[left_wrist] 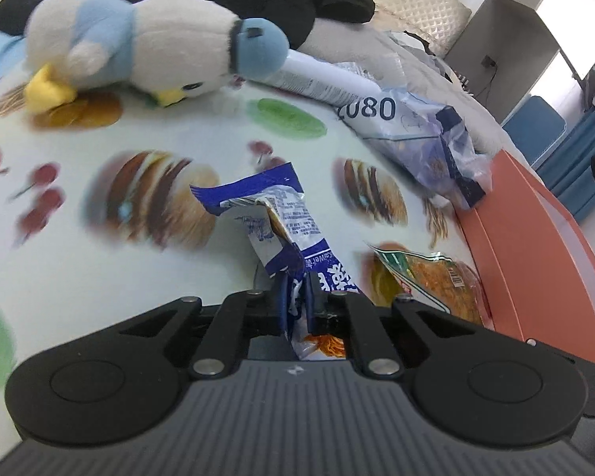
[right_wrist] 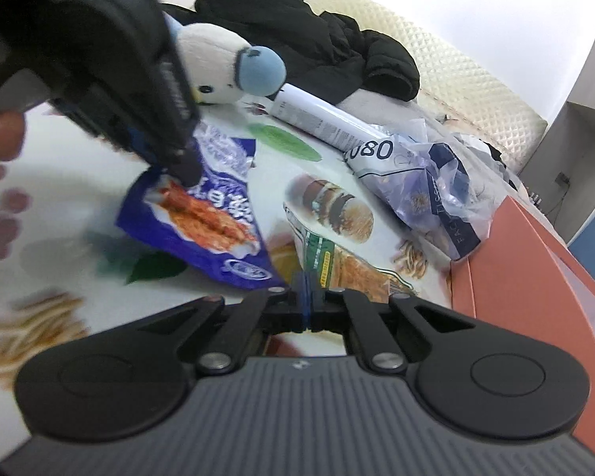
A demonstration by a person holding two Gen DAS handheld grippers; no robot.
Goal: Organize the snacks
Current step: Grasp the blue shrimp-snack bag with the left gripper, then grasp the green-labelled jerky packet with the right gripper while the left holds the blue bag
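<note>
My left gripper (left_wrist: 299, 305) is shut on a blue and white snack packet (left_wrist: 275, 218) and holds it above the food-print tablecloth (left_wrist: 99, 277). In the right wrist view the same left gripper (right_wrist: 186, 166) pinches the blue snack packet (right_wrist: 214, 214) from above. A green and orange snack packet (left_wrist: 428, 277) lies flat by the orange box; it also shows in the right wrist view (right_wrist: 345, 265). My right gripper (right_wrist: 307, 309) is shut with nothing between its fingers, just above that green packet's near edge.
An orange box (right_wrist: 535, 269) stands at the right. A tissue pack in a clear bag (right_wrist: 428, 182), a white tube (right_wrist: 321, 119), a plush bird (left_wrist: 139, 47) and a black jacket (right_wrist: 297, 31) lie at the back. A hand (right_wrist: 0, 139) shows at left.
</note>
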